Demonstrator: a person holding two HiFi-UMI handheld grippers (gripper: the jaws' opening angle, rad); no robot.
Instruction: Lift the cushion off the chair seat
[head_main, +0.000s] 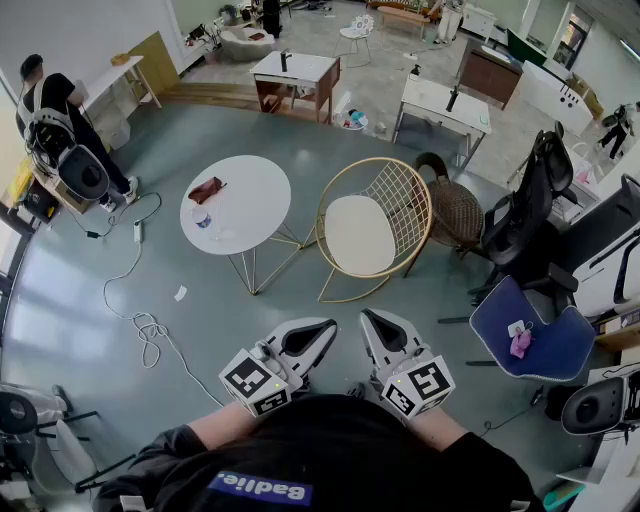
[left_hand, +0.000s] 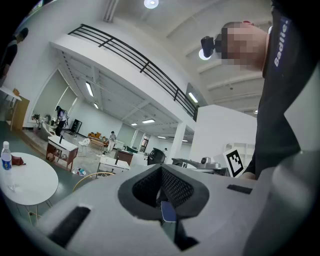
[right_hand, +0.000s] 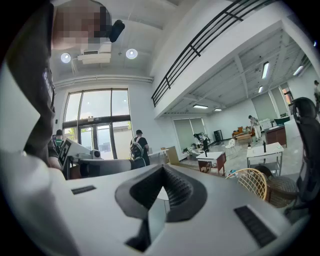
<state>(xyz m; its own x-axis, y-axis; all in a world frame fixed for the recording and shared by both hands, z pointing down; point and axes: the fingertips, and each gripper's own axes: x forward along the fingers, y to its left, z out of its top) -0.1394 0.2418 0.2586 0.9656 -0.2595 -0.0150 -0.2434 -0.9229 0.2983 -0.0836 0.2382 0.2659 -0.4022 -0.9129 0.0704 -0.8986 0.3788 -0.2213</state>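
Note:
A round cream cushion (head_main: 358, 235) lies on the seat of a gold wire chair (head_main: 405, 195) in the middle of the head view, well ahead of me. Both grippers are held close to my body, apart from the chair. My left gripper (head_main: 327, 326) is shut with nothing in it, and my right gripper (head_main: 370, 318) beside it is shut and empty too. In the left gripper view the closed jaws of the left gripper (left_hand: 161, 168) point level, with the chair's gold rim (left_hand: 92, 175) low at the left. The right gripper view shows the right gripper (right_hand: 162, 168) and the wire chair (right_hand: 251, 183) at the right.
A round white table (head_main: 250, 190) with a bottle (head_main: 202, 218) and a dark red cloth stands left of the chair. A brown wicker chair (head_main: 456, 210), black office chairs and a blue office chair (head_main: 535, 345) crowd the right. A white cable (head_main: 145, 325) trails over the floor. A person (head_main: 55, 105) stands far left.

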